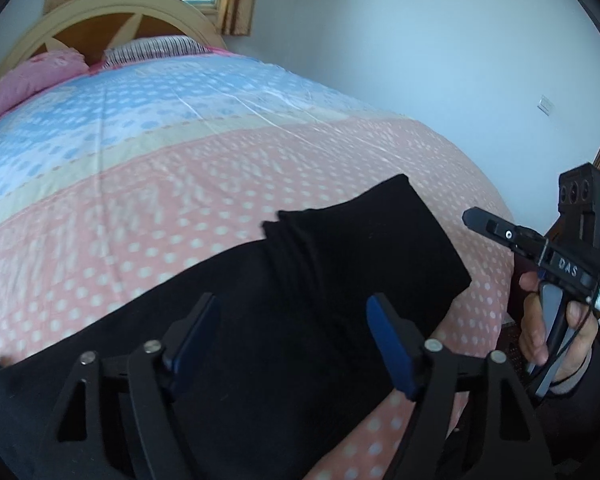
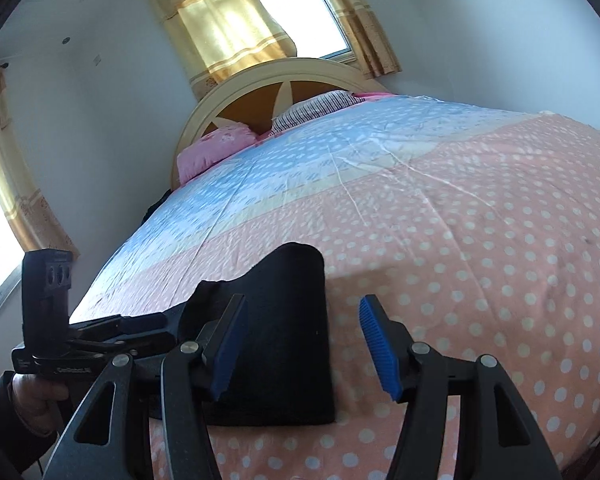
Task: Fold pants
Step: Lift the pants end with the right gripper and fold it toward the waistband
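Observation:
Black pants (image 1: 300,300) lie folded on the bed's pink dotted cover, near its front edge. They also show in the right wrist view (image 2: 284,340) as a folded dark block. My left gripper (image 1: 292,340) is open and hovers just above the pants, holding nothing. My right gripper (image 2: 300,344) is open and empty, its left finger over the pants' right part and its right finger over bare cover. The right gripper also shows in the left wrist view (image 1: 484,222), off the pants' right end. The left gripper shows in the right wrist view (image 2: 140,328) at the left.
The bed cover (image 2: 460,240) has pink, cream and blue dotted bands. A pink pillow (image 2: 216,148) and a striped pillow (image 2: 316,110) lie by the round headboard (image 2: 236,92). A white wall (image 1: 420,60) runs along the bed's right side. Curtained windows are behind.

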Motion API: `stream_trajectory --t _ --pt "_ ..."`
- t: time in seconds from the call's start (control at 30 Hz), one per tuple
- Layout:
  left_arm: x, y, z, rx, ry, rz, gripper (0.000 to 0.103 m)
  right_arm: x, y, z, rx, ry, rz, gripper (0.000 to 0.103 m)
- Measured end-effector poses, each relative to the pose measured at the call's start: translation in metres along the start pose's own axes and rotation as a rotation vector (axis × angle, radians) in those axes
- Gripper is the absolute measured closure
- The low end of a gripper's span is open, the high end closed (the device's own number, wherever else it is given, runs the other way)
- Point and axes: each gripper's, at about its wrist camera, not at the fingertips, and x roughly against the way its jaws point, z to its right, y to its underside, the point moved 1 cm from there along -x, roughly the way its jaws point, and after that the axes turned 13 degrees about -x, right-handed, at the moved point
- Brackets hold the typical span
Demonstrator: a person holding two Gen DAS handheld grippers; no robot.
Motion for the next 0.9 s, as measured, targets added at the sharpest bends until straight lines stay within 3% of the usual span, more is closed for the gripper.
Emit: stream_trajectory --t 0.2,0.4,0.5,0.63,0.77,0.9 --pt "-0.033 -0.009 0.008 0.038 0.055 -0.048 0.04 0.0 -0.002 0.004 -0.004 0.005 0.001 0.044" --pt "-0.038 -0.007 0.011 0.06 0.056 -0.042 0.041 -0.004 0.001 0.001 0.015 0.01 -0.005 0.043" --pt "-0.037 -0.006 0.01 0.065 0.038 -0.048 0.049 -0.003 0.001 0.0 0.015 0.01 -0.002 0.043" --pt "-0.033 -0.004 0.005 0.104 0.018 -0.053 0.05 -0.005 0.001 0.002 0.005 0.013 -0.006 0.043" --pt "-0.035 -0.002 0.011 0.076 -0.008 -0.071 0.046 -0.005 0.001 0.001 0.007 0.014 -0.005 0.043" --pt "-0.041 -0.005 0.019 0.041 0.016 -0.072 0.047 -0.005 0.001 0.001 0.008 0.016 -0.003 0.043"
